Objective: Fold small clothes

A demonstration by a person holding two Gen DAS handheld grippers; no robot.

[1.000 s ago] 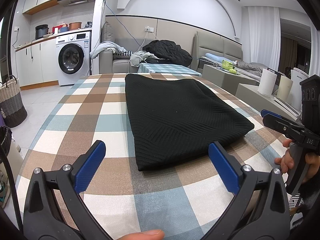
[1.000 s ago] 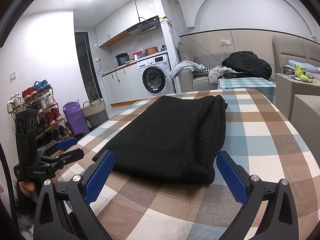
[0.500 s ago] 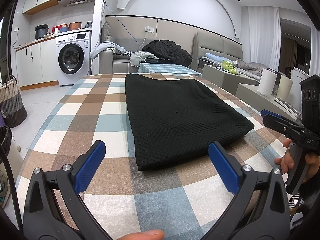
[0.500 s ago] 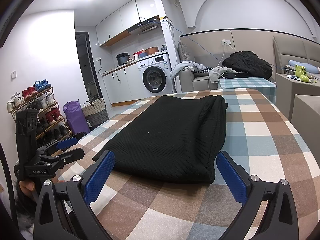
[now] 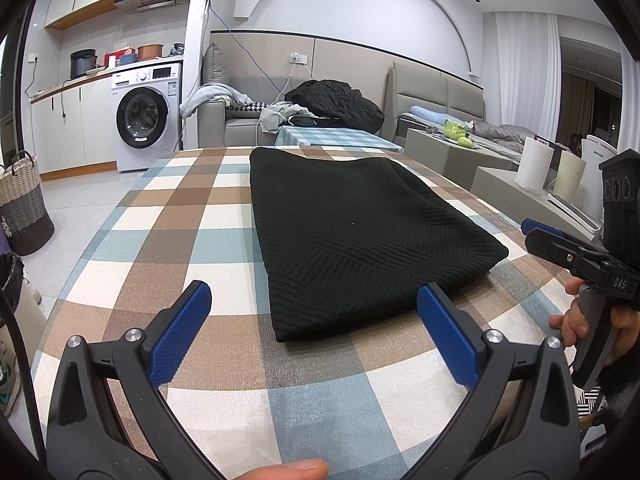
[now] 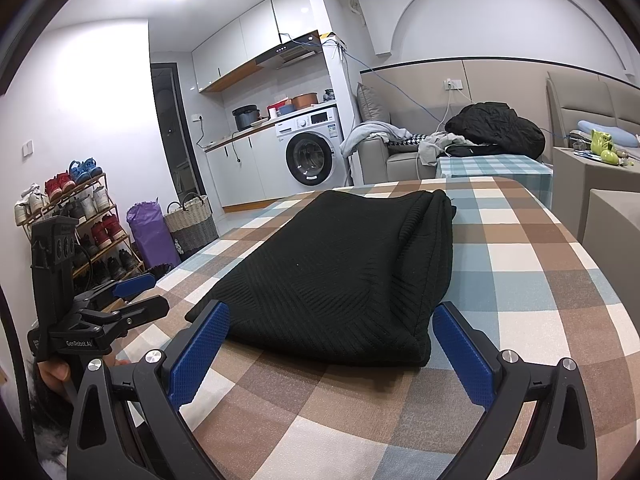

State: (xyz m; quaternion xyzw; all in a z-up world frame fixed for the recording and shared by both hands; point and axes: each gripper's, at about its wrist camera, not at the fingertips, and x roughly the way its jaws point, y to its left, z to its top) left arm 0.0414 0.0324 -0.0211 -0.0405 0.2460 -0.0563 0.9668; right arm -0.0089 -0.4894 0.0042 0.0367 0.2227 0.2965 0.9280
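Note:
A black knitted garment (image 5: 352,232) lies folded flat on the checked tablecloth (image 5: 168,248), long side running away from me; it also shows in the right wrist view (image 6: 344,276). My left gripper (image 5: 314,308) is open and empty, just short of the garment's near edge. My right gripper (image 6: 330,328) is open and empty, its blue pads either side of the garment's near right corner, not touching. The right gripper shows in the left wrist view (image 5: 540,232) at the table's right edge. The left gripper shows in the right wrist view (image 6: 140,292) at the left edge.
The table edge (image 6: 592,264) drops off at the right. A shoe rack (image 6: 76,216), purple bag (image 6: 150,236) and woven basket (image 6: 190,220) stand on the floor at the left. A washing machine (image 5: 146,116) and sofa with clothes (image 5: 332,104) stand behind. Paper rolls (image 5: 534,170) stand at the right.

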